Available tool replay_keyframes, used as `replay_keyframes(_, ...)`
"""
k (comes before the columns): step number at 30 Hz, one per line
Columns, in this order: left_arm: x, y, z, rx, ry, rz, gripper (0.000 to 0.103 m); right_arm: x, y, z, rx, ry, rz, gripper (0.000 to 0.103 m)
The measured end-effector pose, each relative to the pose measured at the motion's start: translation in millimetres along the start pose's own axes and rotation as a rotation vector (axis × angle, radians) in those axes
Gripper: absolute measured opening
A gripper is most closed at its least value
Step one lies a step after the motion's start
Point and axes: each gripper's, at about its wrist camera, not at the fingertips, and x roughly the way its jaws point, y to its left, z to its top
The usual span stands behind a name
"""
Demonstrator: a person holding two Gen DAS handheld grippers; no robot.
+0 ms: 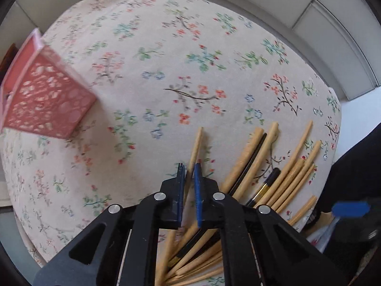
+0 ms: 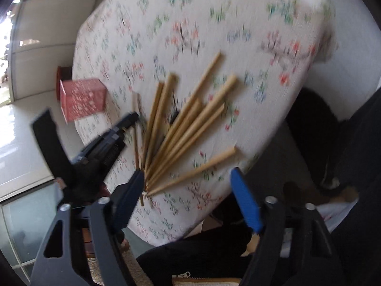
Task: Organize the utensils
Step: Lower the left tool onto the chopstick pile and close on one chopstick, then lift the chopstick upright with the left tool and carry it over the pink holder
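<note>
Several wooden chopsticks (image 1: 283,166) lie fanned on the floral tablecloth (image 1: 166,59), with a black pen (image 1: 266,186) among them. My left gripper (image 1: 189,166) is shut on one wooden chopstick (image 1: 196,143) that points away between its blue pads. A pink perforated holder (image 1: 45,100) stands at the far left. In the right wrist view, blurred by motion, my right gripper (image 2: 188,178) is open and empty above the near ends of the chopsticks (image 2: 181,124). The left gripper (image 2: 112,138) and the pink holder (image 2: 82,99) show to its left.
The round table's edge (image 2: 214,205) runs close to my right gripper, with dark clothing (image 2: 202,257) below it. Pale floor tiles (image 1: 333,23) surround the table. A tan zipped pouch (image 2: 204,281) lies at the bottom.
</note>
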Motion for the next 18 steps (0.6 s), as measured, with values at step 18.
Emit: replay_keyframes(18, -114, -1, -31, 0.007, -0.282, 0.027, 0.005, 47, 11, 6, 0.183, -0.042, -0.176, 0.031)
